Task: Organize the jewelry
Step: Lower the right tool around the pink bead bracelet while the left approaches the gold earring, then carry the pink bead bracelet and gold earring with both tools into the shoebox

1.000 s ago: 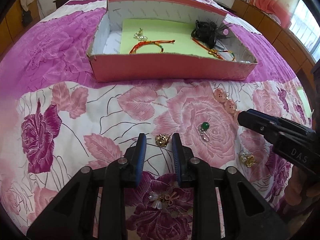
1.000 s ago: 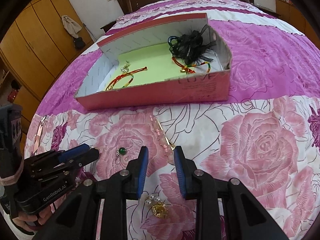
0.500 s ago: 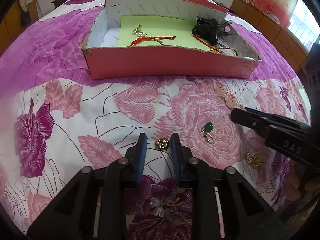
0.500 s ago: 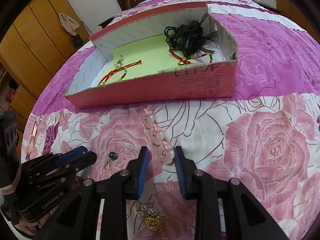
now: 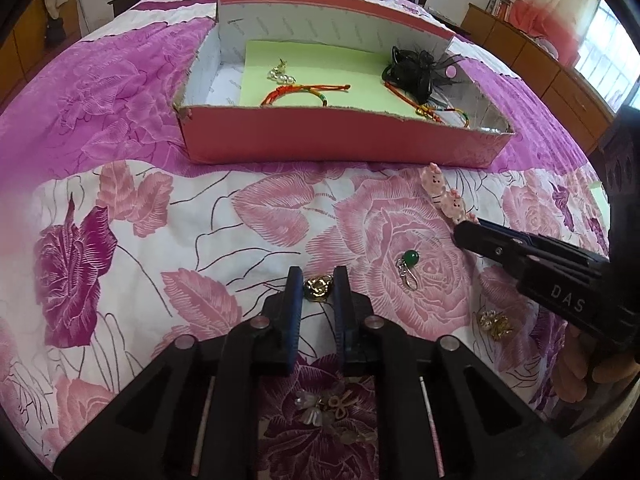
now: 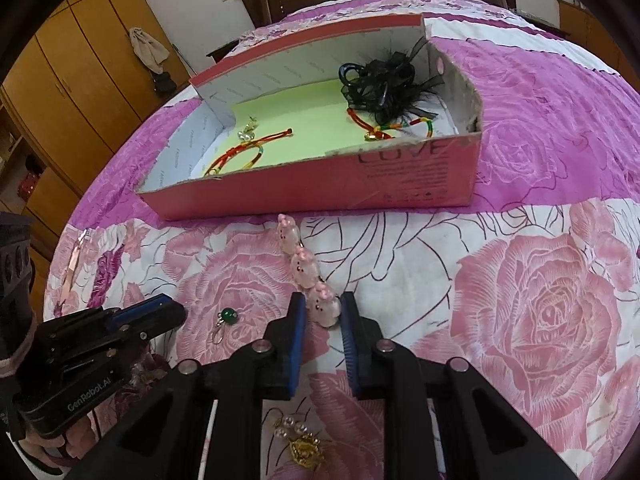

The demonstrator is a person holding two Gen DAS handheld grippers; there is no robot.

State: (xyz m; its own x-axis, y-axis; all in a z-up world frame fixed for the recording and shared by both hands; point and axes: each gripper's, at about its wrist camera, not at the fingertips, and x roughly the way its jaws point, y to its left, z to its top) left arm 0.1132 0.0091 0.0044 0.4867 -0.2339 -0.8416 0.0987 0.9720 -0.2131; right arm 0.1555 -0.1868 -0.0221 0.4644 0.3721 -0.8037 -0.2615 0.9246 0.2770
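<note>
- Left wrist view: the left hand-held gripper point(image 5: 317, 286) sits at lower centre of the frame, its blue-padded jaws closing around a small gold earring point(image 5: 318, 288) that lies on the floral bedspread point(image 5: 132, 240). The pads stand just beside the earring; whether they already press it I cannot tell.
- A green bead charm point(image 5: 408, 266) with a silver clasp lies right of centre on a pink rose print.
- The right hand-held gripper point(image 5: 460, 232) comes in from the right edge, its tip at the near end of a pink bead hair clip point(image 5: 446, 198).
- Another gold earring point(image 5: 496, 322) lies at lower right, below that gripper; a pearly flower ornament point(image 5: 328, 408) lies between the left gripper's arms at the bottom.
- A pink cardboard box point(image 5: 332, 144) fills the upper centre, lined with green paper. It holds a pearl earring point(image 5: 280, 76), a red cord bracelet point(image 5: 300, 92) and a black feather hair piece point(image 5: 416, 70).
- Right wrist view: the right hand-held gripper point(image 6: 323, 310), at lower centre, is closing its jaws with the nearest bead of the pink bead hair clip point(image 6: 304, 268) between them; the pads look close against it.
- The left hand-held gripper point(image 6: 172, 314) shows at lower left, and the green bead charm point(image 6: 226, 318) lies just right of its tip.
- A gold and pearl earring point(image 6: 298, 440) lies at the bottom, between the gripper's arms.
- The pink cardboard box point(image 6: 320, 192) is in the upper centre of the frame.
</note>
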